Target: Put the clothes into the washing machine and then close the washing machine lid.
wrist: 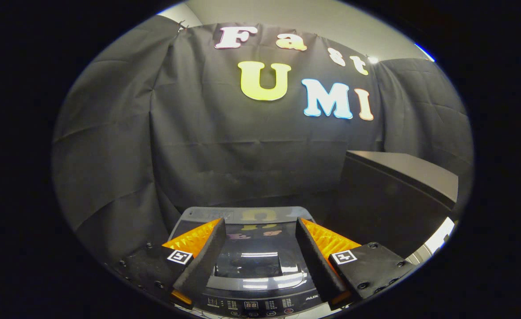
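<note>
The washing machine (pixel 247 215) stands below and ahead of me, its dark glossy lid (pixel 260 261) lying flat and shut over the tub. A control panel (pixel 251 305) with a small display runs along its near edge. My gripper (pixel 260 226) hangs above the lid, open, with nothing between the two fingers. One fingertip (pixel 218 226) stands over the lid's left part and the other (pixel 302 226) over its right part. The glass of the lid mirrors the ceiling lights.
A dark box-like table (pixel 402 190) stands to the right of the machine, close beside it. Black cloth walls close in behind and to the left of the machine.
</note>
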Demonstrator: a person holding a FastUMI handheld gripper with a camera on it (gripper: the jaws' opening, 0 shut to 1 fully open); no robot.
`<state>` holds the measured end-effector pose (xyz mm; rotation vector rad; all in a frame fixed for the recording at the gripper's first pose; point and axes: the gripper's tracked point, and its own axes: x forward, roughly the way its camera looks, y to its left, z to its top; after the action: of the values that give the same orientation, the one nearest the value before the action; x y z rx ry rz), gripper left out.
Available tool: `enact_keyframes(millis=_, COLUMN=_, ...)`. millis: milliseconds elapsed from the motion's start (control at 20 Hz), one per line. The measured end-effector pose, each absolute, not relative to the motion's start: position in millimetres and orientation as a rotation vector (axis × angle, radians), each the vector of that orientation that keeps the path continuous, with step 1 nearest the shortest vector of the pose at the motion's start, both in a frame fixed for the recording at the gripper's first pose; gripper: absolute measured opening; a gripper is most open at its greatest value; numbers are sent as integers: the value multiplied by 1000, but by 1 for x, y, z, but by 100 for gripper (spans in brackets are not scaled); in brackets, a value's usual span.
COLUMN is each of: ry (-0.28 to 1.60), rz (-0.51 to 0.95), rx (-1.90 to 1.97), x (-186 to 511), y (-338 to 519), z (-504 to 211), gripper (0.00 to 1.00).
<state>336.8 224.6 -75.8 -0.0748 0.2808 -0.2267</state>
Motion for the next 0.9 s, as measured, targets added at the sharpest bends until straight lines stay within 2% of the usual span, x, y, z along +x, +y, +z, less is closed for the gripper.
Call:
enact_keyframes(millis=350, ry=190, rz=-185, rx=-66, x=279, y=207, z=-15, gripper=98)
enact_keyframes(millis=900, ry=99, rz=-141, rx=-61, x=190, y=180, z=41, gripper=98)
